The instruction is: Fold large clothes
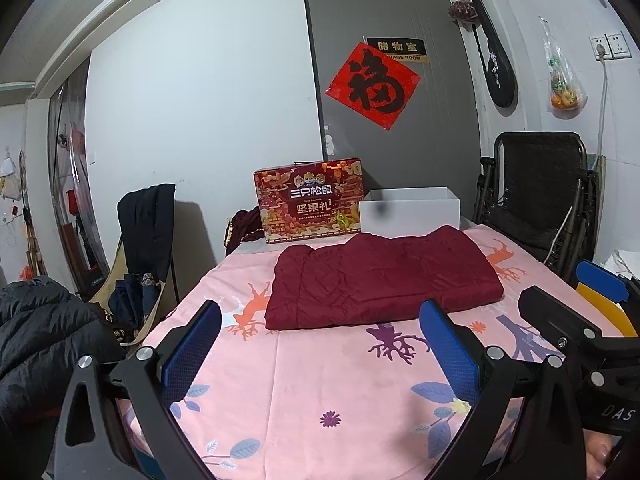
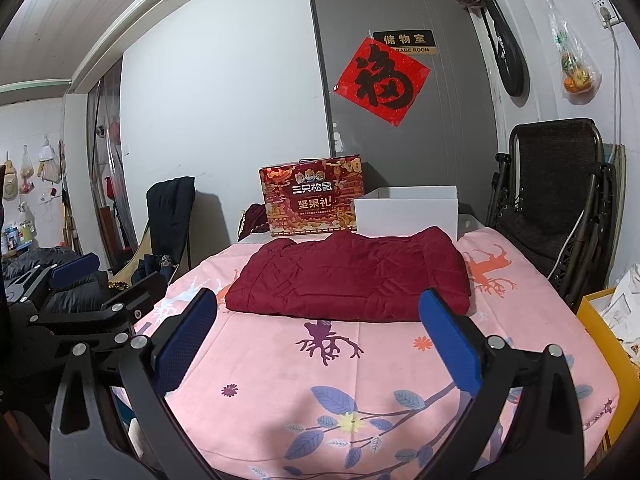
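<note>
We see 2 fisheye views under even, fairly dim indoor light. Straight lines bow toward the rims, and corners go black at 1, 5, 7 and 11 o'clock. A soft shadow falls on the pink sheet (image 2: 360,364) at 6 o'clock. Focus is acceptable; edges soften.

Matt quilted maroon cloth garment (image 2: 348,276), pink printed cotton-like sheet (image 2: 280,384), glossy red cardboard box (image 2: 308,200), smooth white box (image 2: 406,214)

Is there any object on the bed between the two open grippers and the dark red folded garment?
Nothing visible: only bare pink bedsheet lies between the left gripper, the right gripper and the dark red garment.
</note>
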Available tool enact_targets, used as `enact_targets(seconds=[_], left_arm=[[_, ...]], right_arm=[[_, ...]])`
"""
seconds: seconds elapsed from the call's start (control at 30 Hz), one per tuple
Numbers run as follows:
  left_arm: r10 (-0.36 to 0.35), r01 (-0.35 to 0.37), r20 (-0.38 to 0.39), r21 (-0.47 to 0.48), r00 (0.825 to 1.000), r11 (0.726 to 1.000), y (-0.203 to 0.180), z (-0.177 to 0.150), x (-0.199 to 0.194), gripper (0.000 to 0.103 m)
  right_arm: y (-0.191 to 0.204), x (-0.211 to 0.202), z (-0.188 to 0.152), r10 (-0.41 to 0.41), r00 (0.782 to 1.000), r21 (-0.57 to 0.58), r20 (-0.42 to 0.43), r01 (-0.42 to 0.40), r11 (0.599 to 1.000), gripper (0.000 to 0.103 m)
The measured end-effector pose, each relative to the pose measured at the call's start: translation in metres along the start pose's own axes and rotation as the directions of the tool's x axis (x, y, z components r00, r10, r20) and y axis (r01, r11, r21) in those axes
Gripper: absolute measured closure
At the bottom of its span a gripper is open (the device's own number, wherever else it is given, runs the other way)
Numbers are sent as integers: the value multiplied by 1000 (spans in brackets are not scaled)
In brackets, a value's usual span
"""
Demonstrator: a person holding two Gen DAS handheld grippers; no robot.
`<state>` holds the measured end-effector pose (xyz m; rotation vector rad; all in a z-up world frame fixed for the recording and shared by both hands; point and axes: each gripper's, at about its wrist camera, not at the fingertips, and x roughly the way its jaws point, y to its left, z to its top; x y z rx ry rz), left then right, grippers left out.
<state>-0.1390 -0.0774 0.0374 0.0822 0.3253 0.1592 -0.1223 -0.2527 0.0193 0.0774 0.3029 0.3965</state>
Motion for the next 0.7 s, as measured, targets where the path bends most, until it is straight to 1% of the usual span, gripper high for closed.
enact_targets(seconds=[0.1,0.23,0.57,0.7], left_arm=[[-4,4,-4,1,1000,1000,-1,0,1,3],[9,-9,7,5,1000,1000,-2,-1,0,3],[-5,5,23,-7,1000,1000,-2,-1,-5,3],[6,-6,31,-2,1000,1000,-3,-1,-7,3]], right_arm=[[0,0,0,1,1000,2,-1,-1,1000,4],[1,1,0,0,1000,6,-3,0,1000,4],[3,0,-1,1,1000,21,6,-1,1000,4],[3,0,-1,0,1000,20,5,0,1000,4]])
